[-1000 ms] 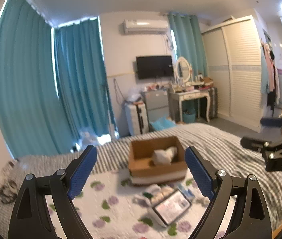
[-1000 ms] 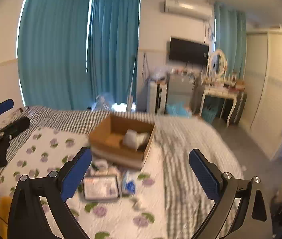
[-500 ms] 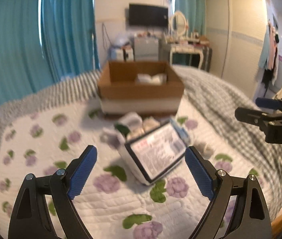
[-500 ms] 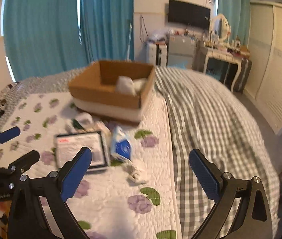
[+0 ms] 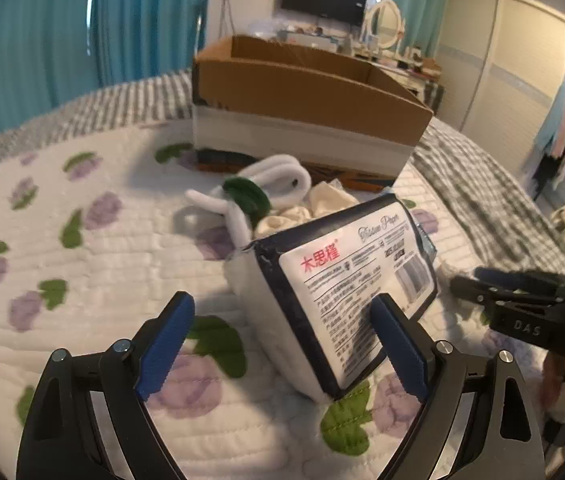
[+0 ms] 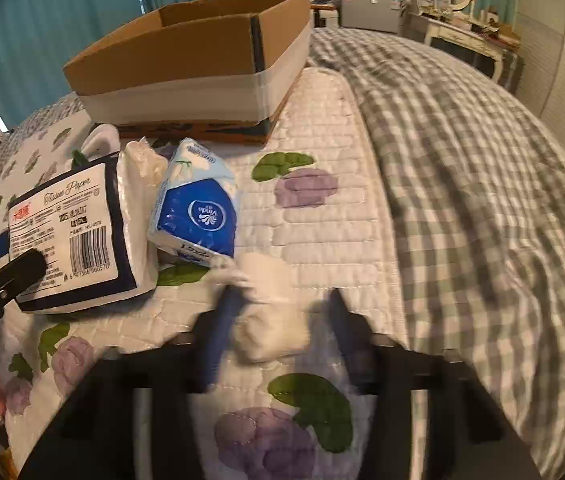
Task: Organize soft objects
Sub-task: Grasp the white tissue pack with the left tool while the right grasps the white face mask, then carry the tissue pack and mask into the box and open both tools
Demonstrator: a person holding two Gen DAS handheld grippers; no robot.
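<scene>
On the bed's quilt (image 6: 322,216) the soft items lie in a loose cluster just in front of the cardboard box (image 6: 202,60), which stands at the far edge of the floral quilt.

The right hand-held gripper (image 6: 278,320) has just been closing, and a small white bundle (image 6: 270,320), probably a rolled sock or cloth, sits between its jaws. The picture is blurred there; the pads appear to press on it, so I judge it clenched on the bundle.

The left hand-held gripper (image 5: 282,344) stands released, jaws wide, straddling the near end of the large tissue pack (image 5: 346,292) without pressing on it. The pack leans tilted on the quilt.

Beside it lie a blue tissue packet (image 6: 198,212), a white plush piece with a green band (image 5: 254,192), and crumpled cream cloth (image 5: 294,208).

Handling judgement: all items look light and yielding. The large pack has slick film wrapping and will compress, so a hold across its narrow sides, well down the body, should be most secure. The bundle may unroll if pinched at an edge; a central hold suits it.
</scene>
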